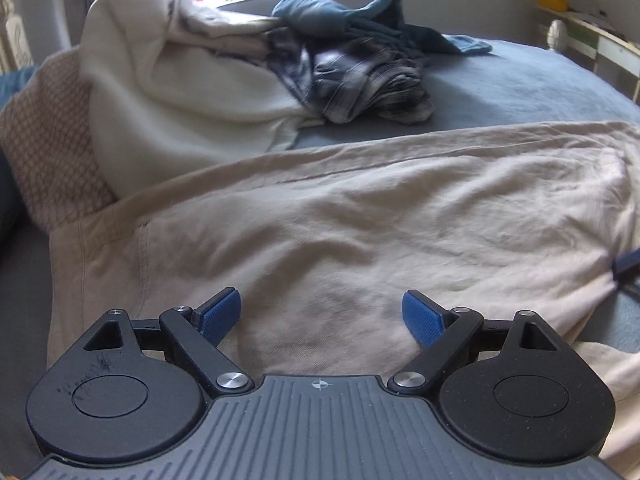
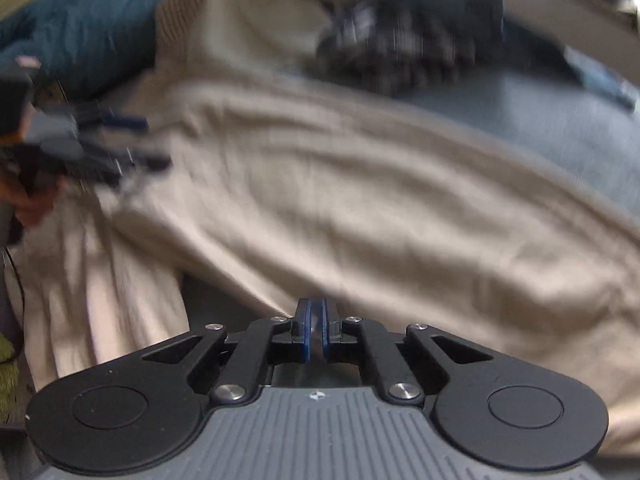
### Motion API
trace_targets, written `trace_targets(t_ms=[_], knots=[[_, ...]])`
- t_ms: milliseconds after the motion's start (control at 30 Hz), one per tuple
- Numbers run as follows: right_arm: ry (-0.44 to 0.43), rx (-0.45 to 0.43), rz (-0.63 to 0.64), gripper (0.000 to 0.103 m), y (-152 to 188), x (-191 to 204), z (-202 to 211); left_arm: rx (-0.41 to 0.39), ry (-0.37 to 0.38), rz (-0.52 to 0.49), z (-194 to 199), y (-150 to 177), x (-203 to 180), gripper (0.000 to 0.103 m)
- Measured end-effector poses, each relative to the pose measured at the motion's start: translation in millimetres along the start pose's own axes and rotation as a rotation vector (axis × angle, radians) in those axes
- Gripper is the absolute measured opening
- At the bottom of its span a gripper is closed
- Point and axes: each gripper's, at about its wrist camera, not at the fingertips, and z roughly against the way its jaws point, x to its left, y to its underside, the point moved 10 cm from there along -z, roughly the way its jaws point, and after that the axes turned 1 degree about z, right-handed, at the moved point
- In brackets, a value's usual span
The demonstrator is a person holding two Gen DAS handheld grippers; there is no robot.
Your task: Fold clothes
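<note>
A large beige garment [image 1: 360, 220] lies spread and wrinkled across the grey-blue bed [image 1: 520, 84]. My left gripper [image 1: 322, 316] hovers just above its near part, the jaws wide open with nothing between the blue pads. In the right wrist view, which is motion-blurred, my right gripper [image 2: 316, 312] is shut at the near edge of the beige garment [image 2: 360, 200]. The cloth's folds run together toward its tips. The right gripper [image 1: 626, 266] shows at the right edge of the left wrist view, where the cloth is drawn to a point. A hand [image 2: 32, 200] holds the left gripper [image 2: 100, 140].
A pile at the back of the bed holds a cream garment [image 1: 160, 80], a dark plaid one [image 1: 360, 76] and a teal one [image 1: 340, 12]. A patterned pillow [image 1: 48, 140] sits at the left. A shelf unit [image 1: 592, 36] stands beyond the bed's right side.
</note>
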Motion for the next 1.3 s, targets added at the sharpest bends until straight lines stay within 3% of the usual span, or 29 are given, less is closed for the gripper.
trace_targets(t_ms=[133,200,300,433,600,800,967,1133,1300], knots=[[-0.048,0.1,-0.059,0.005,18.6,0.2,0.8,-0.026,-0.012,-0.023,4.5,-5.7,1.2,0.089],[-0.054,0.115,-0.019,0.005,19.0,2.6,9.0,-0.048,-0.009,-0.037,6.7,-12.8,-1.0,0.089],[-0.039,0.039,0.026,0.005,-7.4,-1.3,31.4,-0.075,0.02,-0.079,5.3,-21.7,-11.1,0.089],[-0.017,-0.104,-0.043,0.005,-51.0,-20.0,39.1,-0.041,0.043,-0.121,-13.8,-22.1,-23.9,0.089],[0.085,0.038,-0.052,0.005,-23.3,-36.1,-18.6,-0.03,0.007,-0.005,-42.0,-25.0,5.1,0.094],[0.052,-0.006,-0.134,0.005,-12.8,-44.0,-17.3,-0.045,-0.033,0.117,-68.4,-46.9,37.6,0.099],[0.043,-0.015,-0.16,0.005,-10.0,-44.6,-16.1,-0.063,-0.075,0.143,-88.6,-64.2,51.3,0.1],[0.028,-0.036,-0.192,0.005,-9.3,-46.4,-15.6,-0.086,-0.127,0.094,-98.8,-76.3,54.5,0.102],[0.021,-0.018,-0.172,0.005,-17.5,-44.9,-11.3,-0.146,-0.165,0.067,-71.7,-87.4,53.5,0.098]])
